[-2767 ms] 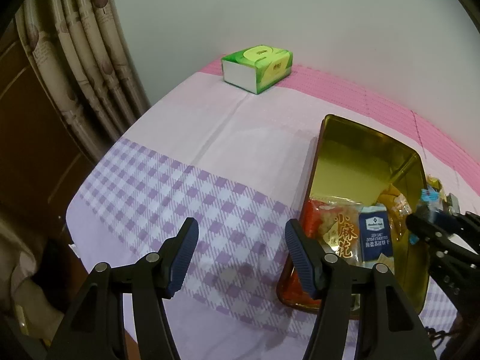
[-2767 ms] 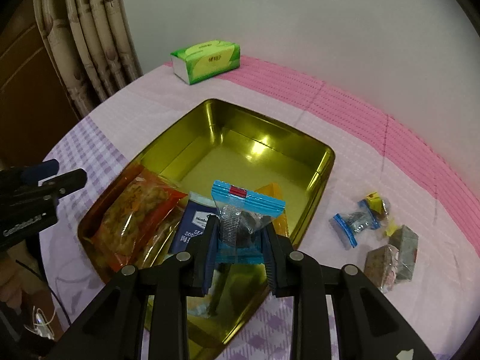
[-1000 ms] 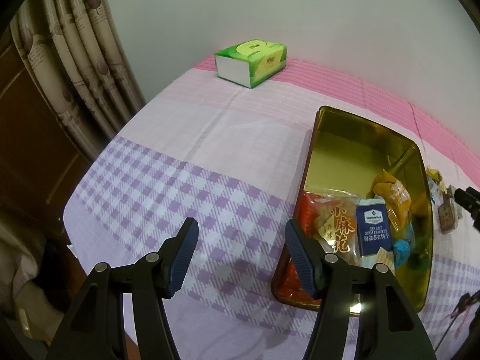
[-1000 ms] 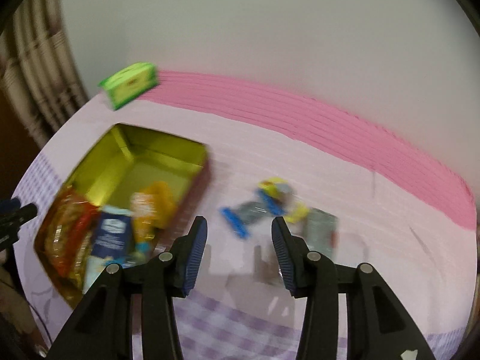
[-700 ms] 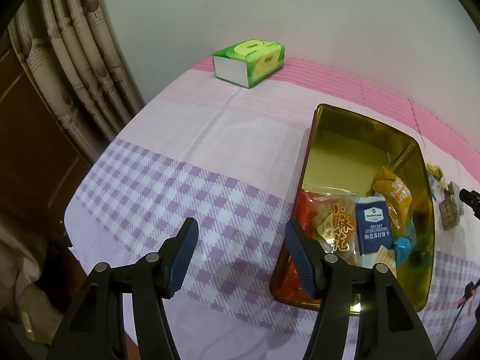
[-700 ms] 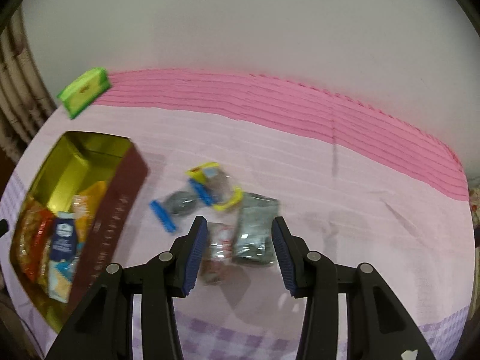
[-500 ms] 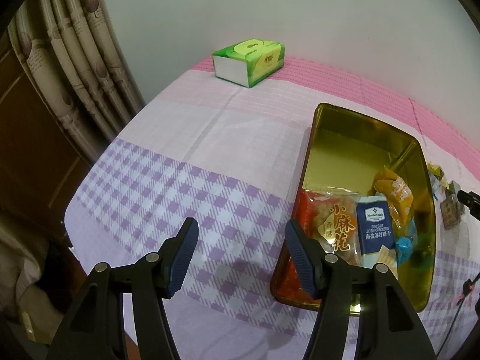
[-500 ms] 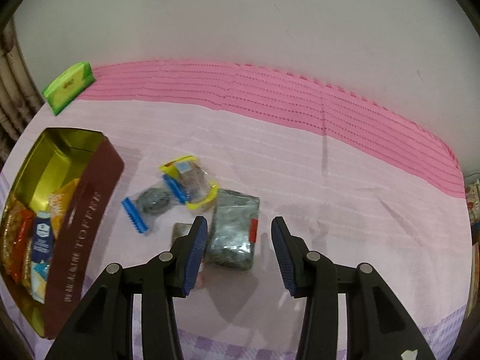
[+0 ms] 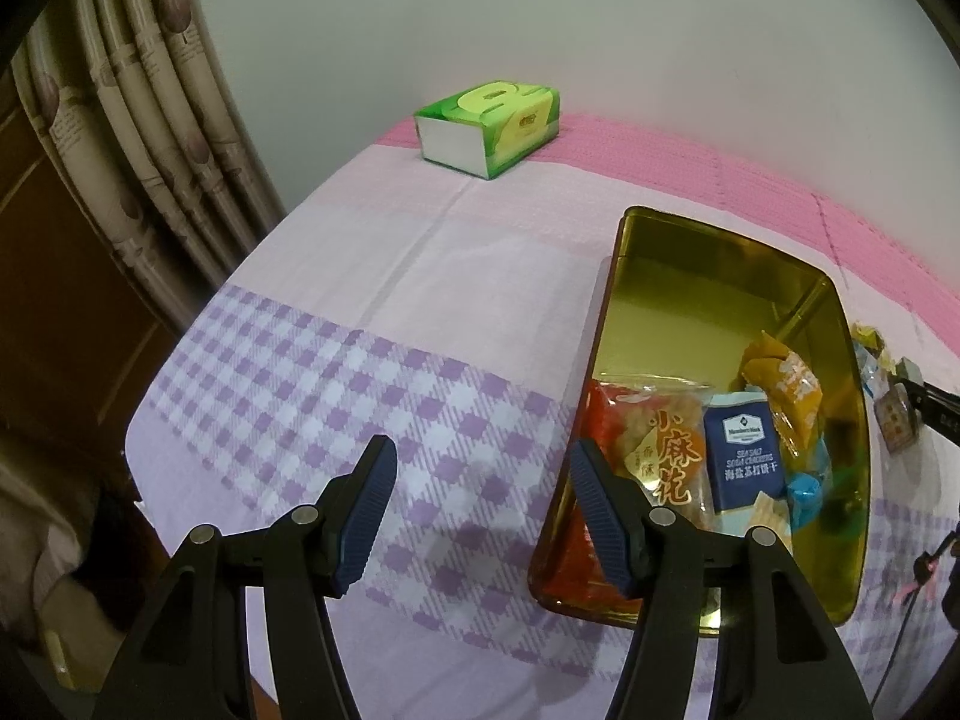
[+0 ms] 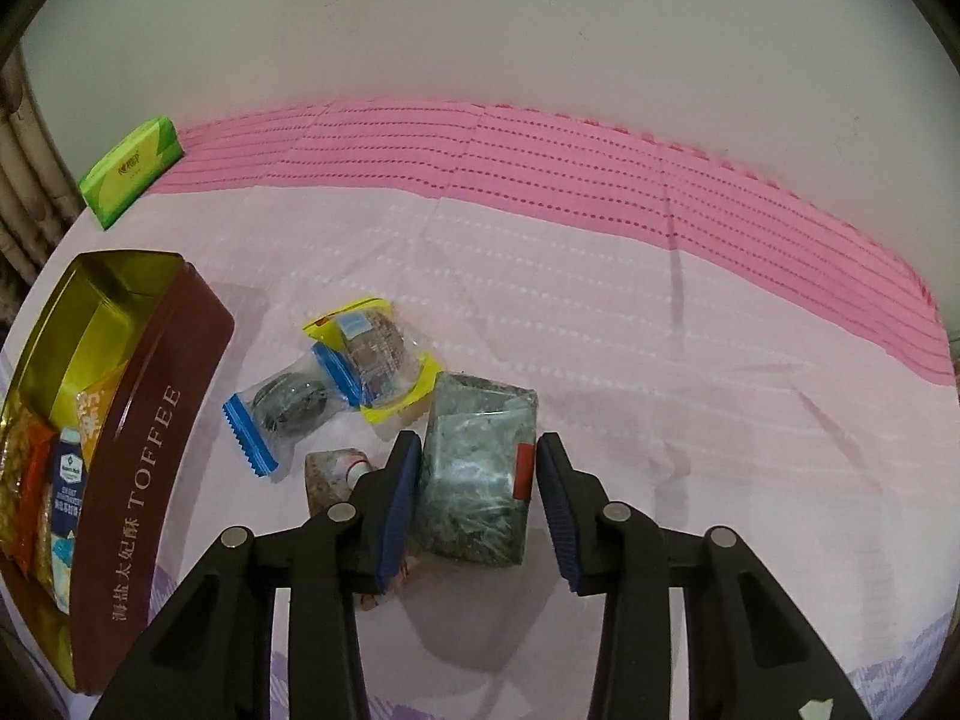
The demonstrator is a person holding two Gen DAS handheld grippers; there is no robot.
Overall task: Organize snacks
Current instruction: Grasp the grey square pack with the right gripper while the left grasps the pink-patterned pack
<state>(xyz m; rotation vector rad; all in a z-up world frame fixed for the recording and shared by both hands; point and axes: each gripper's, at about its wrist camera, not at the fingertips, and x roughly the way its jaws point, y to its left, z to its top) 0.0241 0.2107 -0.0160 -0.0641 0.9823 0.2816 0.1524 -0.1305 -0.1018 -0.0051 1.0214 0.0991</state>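
Note:
A gold tin [image 9: 630, 240] with a brown "TOFFEE" side [image 10: 150, 450] holds an orange-red snack bag [image 9: 648, 450], a blue cracker packet [image 9: 744, 456] and a yellow packet [image 9: 780, 384]. On the cloth right of the tin lie a grey-green packet [image 10: 477, 468], a yellow-edged cake packet [image 10: 372, 354], a blue-edged dark cookie packet [image 10: 282, 408] and a small brownish packet [image 10: 330, 474]. My right gripper [image 10: 477, 498] is open, its fingers on either side of the grey-green packet. My left gripper [image 9: 480, 504] is open and empty over the checked cloth, left of the tin.
A green tissue box [image 9: 489, 126] stands at the far edge by the wall, also in the right wrist view [image 10: 129, 171]. Curtains [image 9: 132, 138] hang at the left beyond the table edge. The cloth is pink and purple-checked.
My right gripper let the blue packet go into the tin, swung right to the loose packets and came down around the grey-green one. My left gripper barely moved.

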